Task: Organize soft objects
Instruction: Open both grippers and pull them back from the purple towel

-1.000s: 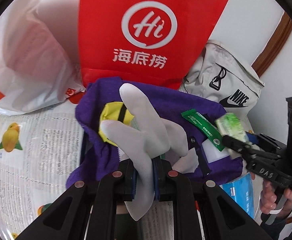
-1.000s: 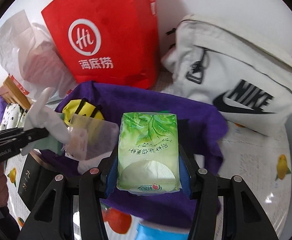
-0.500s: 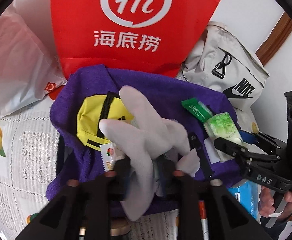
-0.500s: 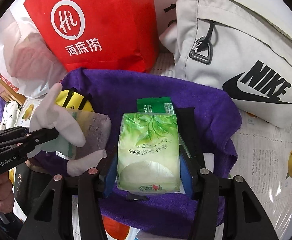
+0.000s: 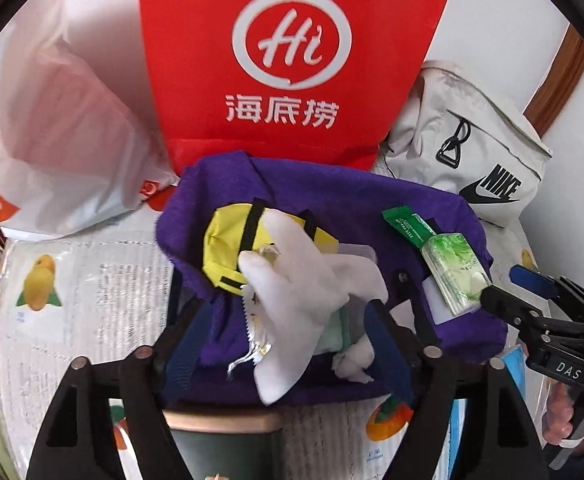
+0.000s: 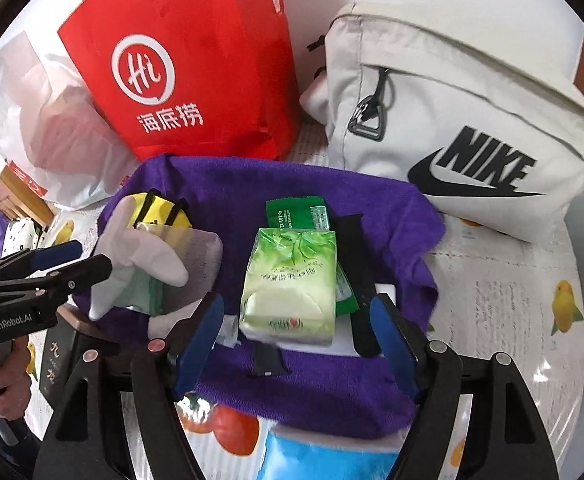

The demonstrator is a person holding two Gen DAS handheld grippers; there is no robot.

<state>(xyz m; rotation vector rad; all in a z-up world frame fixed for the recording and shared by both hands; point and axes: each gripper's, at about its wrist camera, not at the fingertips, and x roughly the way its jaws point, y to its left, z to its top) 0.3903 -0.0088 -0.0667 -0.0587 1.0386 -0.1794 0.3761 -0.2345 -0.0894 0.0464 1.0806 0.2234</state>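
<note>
Now we hold both grippers over a purple cloth that lines a container crowded with soft things. Our left gripper has its fingers spread wide, and a white glove lies loose between them, touching neither pad as far as we can tell; it rests on the cloth's left half, partly over a yellow pouch and some wrappers. Our right gripper is also open, its blue pads standing clear on either side of a green tissue pack, which sits on the cloth's right half over a green sachet and beside a black strap. From the right wrist view the glove lies just past the left gripper's tips, near the cloth's left edge. Room is tight at the back: a red bag stands against the cloth's far edge, a white plastic bag crowds the far left, and a Nike bag presses in at the far right. To the left, printed table covering lies open beside the cloth; to the right, a strip of the same covering runs between the cloth's edge and the Nike bag. At the near edge the cloth hangs over a blue packet.
</note>
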